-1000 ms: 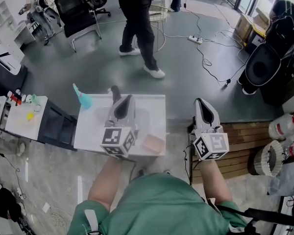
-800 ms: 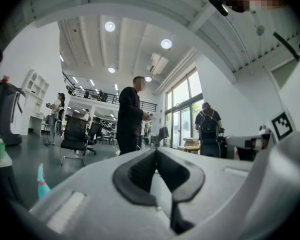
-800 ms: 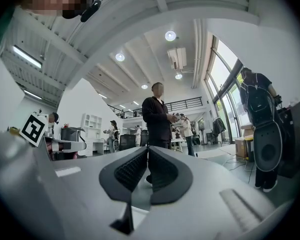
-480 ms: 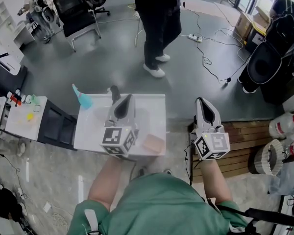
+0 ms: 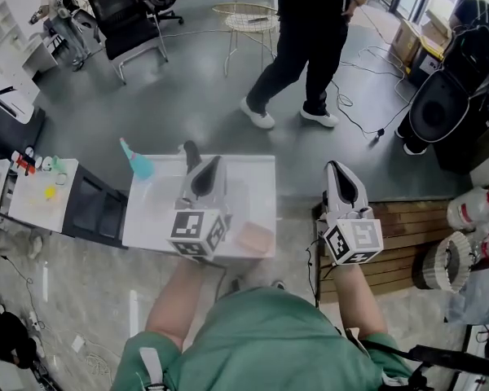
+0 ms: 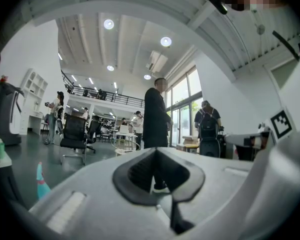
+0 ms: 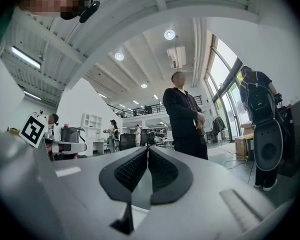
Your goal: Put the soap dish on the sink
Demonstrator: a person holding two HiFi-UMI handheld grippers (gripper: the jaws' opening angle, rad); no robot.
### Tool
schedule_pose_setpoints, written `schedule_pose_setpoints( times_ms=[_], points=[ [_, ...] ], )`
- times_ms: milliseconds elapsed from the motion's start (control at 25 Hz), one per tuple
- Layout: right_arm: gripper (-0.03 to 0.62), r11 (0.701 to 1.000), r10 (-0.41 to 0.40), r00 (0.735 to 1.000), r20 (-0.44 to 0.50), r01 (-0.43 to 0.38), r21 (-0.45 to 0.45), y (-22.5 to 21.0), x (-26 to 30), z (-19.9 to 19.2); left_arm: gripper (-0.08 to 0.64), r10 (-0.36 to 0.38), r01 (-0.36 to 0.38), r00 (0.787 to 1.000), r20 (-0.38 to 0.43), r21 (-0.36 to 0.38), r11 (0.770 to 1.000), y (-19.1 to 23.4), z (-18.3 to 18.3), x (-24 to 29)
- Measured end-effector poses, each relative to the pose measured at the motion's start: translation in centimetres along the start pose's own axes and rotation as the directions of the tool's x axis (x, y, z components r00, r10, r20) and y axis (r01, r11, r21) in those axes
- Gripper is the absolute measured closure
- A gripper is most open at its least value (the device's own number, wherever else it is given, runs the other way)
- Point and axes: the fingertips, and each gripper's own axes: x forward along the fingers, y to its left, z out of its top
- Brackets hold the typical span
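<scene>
The soap dish [image 5: 255,239], a tan square, lies flat on the white tabletop [image 5: 259,176] near its front right corner, beside the shallow basin [image 5: 161,195]. It is not held by either claw.

The left claw [image 5: 210,163] hangs over the basin. In the left gripper view, this claw [image 6: 156,158] has its jaws a little apart with nothing between them, and a bystander's leg and shoe show through the gap. The right claw [image 5: 337,171] is off the tabletop's right edge, above a slatted wooden platform [image 5: 407,233]. In the right gripper view, this claw [image 7: 148,156] has its ribbed pads [image 7: 132,170] pressed together and empty.

A dark tap [image 5: 191,153] stands at the back of the basin, and a teal bottle [image 5: 138,164] stands at the back left corner. To the left is a lower white table [image 5: 34,206] with small items.

The floor [image 5: 171,96] is grey, with cables [image 5: 350,96] trailing to the right. A person in dark clothes [image 5: 310,39] walks past a wire stool [image 5: 246,16], and an office chair [image 5: 129,16] stands at the far left. The gripper views show a high ceiling with round lights [image 6: 165,41], tall windows [image 6: 182,104] and a mezzanine rail.
</scene>
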Motion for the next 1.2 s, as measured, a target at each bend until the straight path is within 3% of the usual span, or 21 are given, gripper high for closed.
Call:
schedule_pose_setpoints(
  times_ms=[1200],
  points=[
    [0.584, 1.000, 0.002, 1.000, 0.001, -0.002, 0.014, -0.7, -1.1, -0.5, 0.562, 0.003, -0.003, 1.000, -0.025, 0.003, 1.000, -1.0, -1.2, -0.1]
  ],
)
